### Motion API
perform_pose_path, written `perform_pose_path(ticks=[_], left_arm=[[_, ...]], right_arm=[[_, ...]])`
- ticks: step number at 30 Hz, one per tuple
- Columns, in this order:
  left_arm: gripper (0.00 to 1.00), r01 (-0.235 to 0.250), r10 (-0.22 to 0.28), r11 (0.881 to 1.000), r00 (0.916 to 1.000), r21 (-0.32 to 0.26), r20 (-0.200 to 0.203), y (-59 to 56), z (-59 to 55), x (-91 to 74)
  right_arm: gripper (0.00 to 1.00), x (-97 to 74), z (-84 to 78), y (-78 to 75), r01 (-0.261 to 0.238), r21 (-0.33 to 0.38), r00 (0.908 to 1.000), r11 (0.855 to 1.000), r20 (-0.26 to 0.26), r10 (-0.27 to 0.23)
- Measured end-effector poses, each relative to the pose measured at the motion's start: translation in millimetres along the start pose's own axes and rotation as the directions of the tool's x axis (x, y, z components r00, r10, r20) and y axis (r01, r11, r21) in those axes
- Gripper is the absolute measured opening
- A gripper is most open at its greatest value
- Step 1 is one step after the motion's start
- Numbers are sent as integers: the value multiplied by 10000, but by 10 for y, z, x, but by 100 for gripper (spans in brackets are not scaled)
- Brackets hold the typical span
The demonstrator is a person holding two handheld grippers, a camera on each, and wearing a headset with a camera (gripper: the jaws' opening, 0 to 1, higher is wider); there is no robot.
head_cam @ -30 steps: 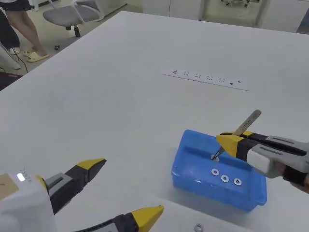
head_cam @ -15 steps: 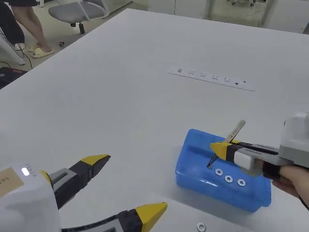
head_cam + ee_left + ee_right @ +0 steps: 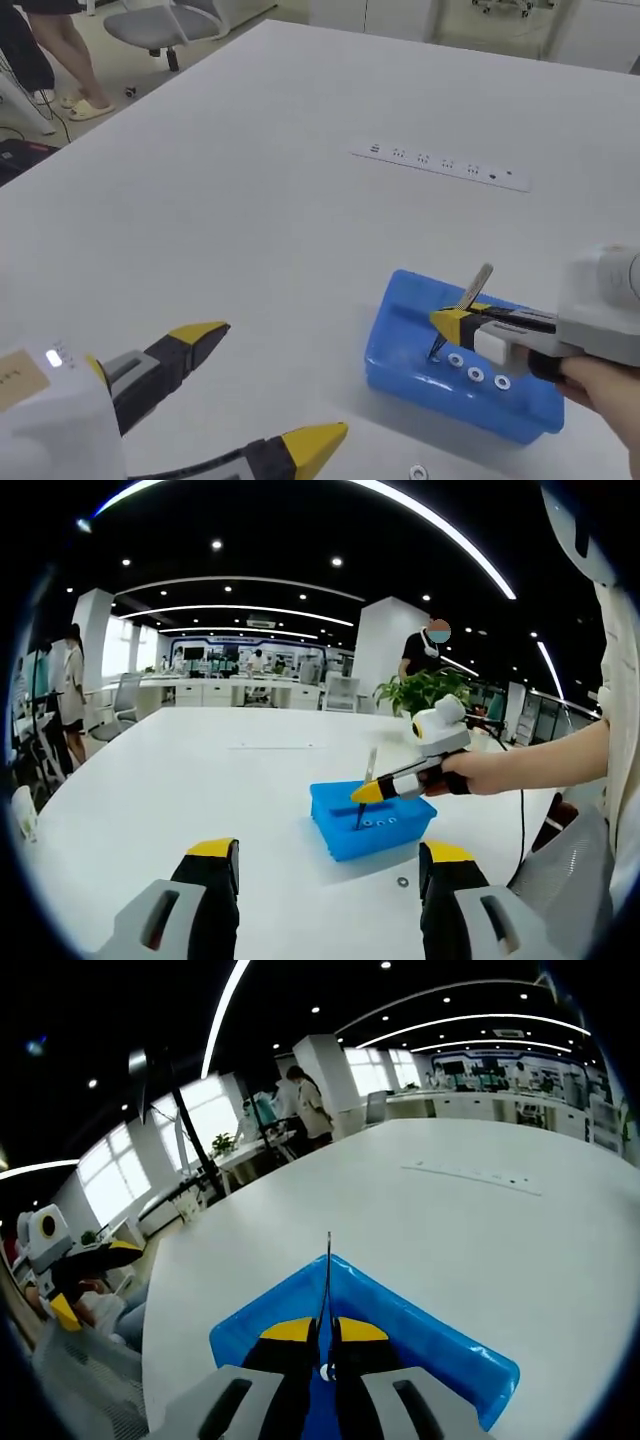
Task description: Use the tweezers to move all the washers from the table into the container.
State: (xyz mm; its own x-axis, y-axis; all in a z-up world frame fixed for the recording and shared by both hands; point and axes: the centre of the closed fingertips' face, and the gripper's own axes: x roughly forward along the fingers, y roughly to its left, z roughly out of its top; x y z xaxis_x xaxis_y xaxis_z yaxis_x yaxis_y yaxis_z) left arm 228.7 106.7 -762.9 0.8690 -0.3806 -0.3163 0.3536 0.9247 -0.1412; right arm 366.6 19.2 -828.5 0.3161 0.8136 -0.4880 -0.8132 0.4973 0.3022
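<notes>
A blue container (image 3: 400,372) sits on the white table at the lower right, with three washers (image 3: 476,375) in a row inside it. My right gripper (image 3: 450,323) is shut on a pair of tweezers (image 3: 472,290) that tilt over the container, tips down inside it near the washers. In the right gripper view the tweezers (image 3: 327,1270) rise between the closed jaws over the container (image 3: 450,1345). One washer (image 3: 417,471) lies on the table in front of the container. My left gripper (image 3: 275,381) hovers open at the lower left, holding nothing.
A flat strip of sockets (image 3: 440,166) is set into the table farther back. An office chair (image 3: 160,20) and a standing person's legs (image 3: 40,50) are beyond the table's far left edge. Another person stands in the background (image 3: 425,655).
The right gripper has come slightly nearer and lower, bringing the tweezers' tips down into the container. The left gripper stays open in the same place.
</notes>
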Motion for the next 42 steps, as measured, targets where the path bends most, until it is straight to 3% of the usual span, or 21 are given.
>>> perform_pose_path(ticks=[8, 15, 21, 27, 33, 37, 42], left_arm=[[74, 16, -16, 10000, 10000, 5, 9, -13, 7, 4], [74, 81, -81, 10000, 10000, 4, 27, -29, 11, 7], [74, 92, -92, 10000, 9999, 34, 47, -30, 14, 7], [74, 90, -90, 10000, 9999, 13, 78, -32, 20, 6], [74, 91, -91, 10000, 9999, 33, 64, -34, 18, 6], [74, 102, -102, 9999, 9999, 27, 65, -45, 23, 4], [74, 112, -112, 9999, 9999, 30, 69, -9, 5, -9]], right_arm=[[4, -91, 149, 124, -270, 243, 9967, 9993, 767, 250], [4, -277, 386, 324, -632, 88, 9810, 9980, 1844, 605], [4, -416, 395, 536, -1243, 74, 9716, 9922, 2037, 1202], [4, -469, 232, 750, -2005, 293, 9644, 9793, 1820, 1920], [4, -428, -114, 869, -2300, 649, 9694, 9710, 1032, 2227], [4, -399, -324, 871, -2213, 651, 9747, 9730, 456, 2186], [4, -382, -468, 806, -1946, 538, 9809, 9794, 34, 1947]])
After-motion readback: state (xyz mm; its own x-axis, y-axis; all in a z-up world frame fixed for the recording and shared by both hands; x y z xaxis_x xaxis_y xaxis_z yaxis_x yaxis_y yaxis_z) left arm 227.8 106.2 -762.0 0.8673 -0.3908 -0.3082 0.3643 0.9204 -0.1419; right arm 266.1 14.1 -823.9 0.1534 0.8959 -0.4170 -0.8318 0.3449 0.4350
